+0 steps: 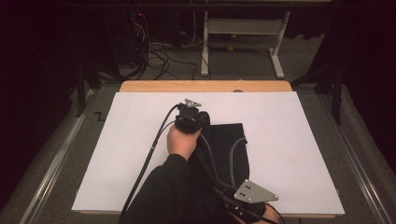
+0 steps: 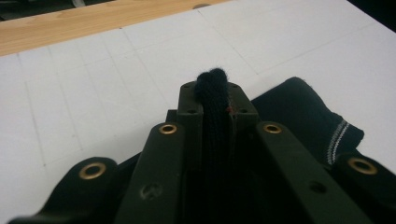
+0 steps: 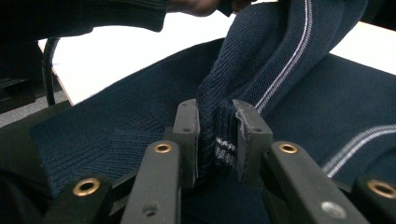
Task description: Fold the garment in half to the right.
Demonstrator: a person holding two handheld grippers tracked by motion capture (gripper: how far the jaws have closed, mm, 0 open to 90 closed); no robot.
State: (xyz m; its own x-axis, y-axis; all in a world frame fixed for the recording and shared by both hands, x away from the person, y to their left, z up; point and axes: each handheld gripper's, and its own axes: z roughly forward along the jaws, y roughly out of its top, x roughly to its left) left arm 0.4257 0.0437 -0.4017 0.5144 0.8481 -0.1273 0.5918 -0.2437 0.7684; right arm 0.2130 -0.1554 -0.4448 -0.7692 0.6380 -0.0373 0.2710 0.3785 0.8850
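Clearly ribbed navy knit sweater (image 3: 289, 70) — pale-striped, bunched inside both grippers.

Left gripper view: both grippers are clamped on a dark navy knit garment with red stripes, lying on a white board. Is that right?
Not quite: the stripes are white, not red. The right gripper view shows them on the dark navy knit garment. The left gripper and right gripper do clamp it, over the white board.

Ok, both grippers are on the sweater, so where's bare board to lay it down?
Free: the white board left of the left gripper, and the wide stretch right of the dark sweater, out to the board's edge. Crowded: the near middle, with sweater, sleeve, cables and right gripper.
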